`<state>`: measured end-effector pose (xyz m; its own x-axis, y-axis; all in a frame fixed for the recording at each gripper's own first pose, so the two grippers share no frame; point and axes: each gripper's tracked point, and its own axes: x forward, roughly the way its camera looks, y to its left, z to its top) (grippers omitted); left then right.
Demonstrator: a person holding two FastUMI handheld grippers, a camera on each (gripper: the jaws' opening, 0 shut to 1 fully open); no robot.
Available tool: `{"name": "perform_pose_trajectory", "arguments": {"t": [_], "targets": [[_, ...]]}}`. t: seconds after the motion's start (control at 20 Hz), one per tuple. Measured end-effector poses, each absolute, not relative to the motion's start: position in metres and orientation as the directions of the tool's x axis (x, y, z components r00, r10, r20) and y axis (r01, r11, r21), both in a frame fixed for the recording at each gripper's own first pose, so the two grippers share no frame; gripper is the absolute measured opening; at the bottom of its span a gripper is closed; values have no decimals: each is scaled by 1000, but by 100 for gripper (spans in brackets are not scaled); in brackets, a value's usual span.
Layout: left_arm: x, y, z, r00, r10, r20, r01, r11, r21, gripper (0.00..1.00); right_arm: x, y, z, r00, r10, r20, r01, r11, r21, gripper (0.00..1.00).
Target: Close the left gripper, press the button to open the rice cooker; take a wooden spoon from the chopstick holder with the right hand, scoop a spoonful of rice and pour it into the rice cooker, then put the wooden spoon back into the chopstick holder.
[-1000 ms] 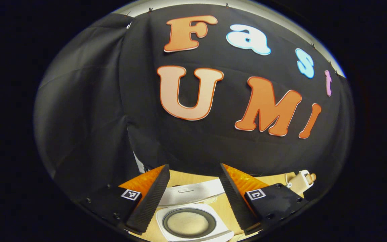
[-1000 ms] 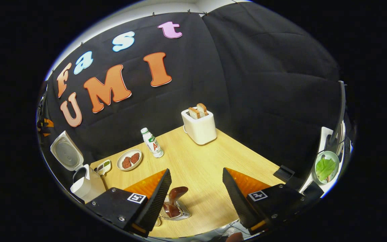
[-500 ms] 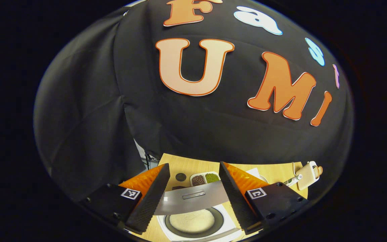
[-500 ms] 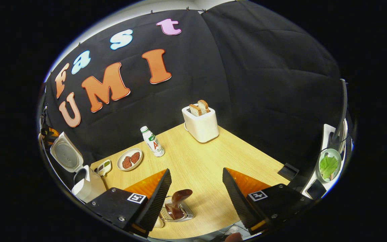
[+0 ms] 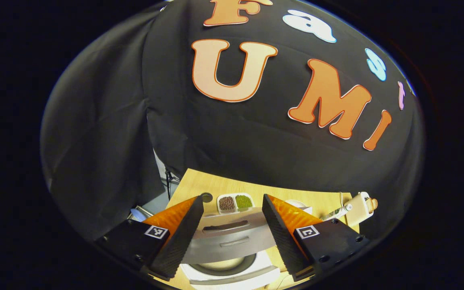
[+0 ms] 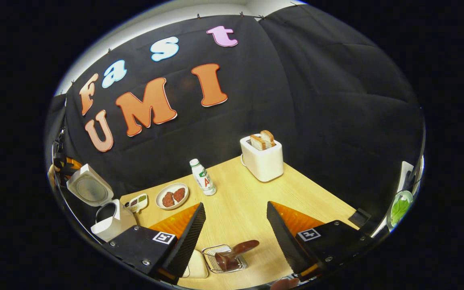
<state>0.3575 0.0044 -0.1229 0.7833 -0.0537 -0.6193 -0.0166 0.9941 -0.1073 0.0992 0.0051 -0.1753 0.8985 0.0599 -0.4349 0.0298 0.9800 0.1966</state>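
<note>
On the wooden table [image 6: 240,201], wooden spoon [image 6: 238,250] leans in the near chopstick holder [image 6: 224,262], far-left rice cooker [image 6: 107,217] lid up; right gripper [image 6: 235,235] jaws spread, empty; spoon likely light, rigid—grip its upper handle.

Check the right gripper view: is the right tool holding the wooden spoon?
No: the right tool is open, and the wooden spoon sits in the chopstick holder.
</note>
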Motion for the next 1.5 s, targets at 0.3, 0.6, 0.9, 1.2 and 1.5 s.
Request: {"name": "perform_pose_trajectory", "arguments": {"t": [0.3,0.6,0.9,1.2,1.5], "targets": [[278,-15,-176,763,-59,-644,-3,996,-94,99,103,37,-175,889,163,-427,-53,965,258,94],[231,-18,-230,793,27,-609,-17,1000,22,100,91,48,-177,879,196,-434,-107,969,221,94],[211,-12,-272,778,71,-625,-47,997,55,100,77,38,-183,874,184,-450,-99,974,204,94],[206,-3,-289,782,101,-615,-75,995,68,100,72,34,-188,867,170,-468,-82,976,204,94],[207,-2,-287,811,115,-573,-91,993,70,100,69,39,-188,869,175,-463,-91,976,198,94]]}}
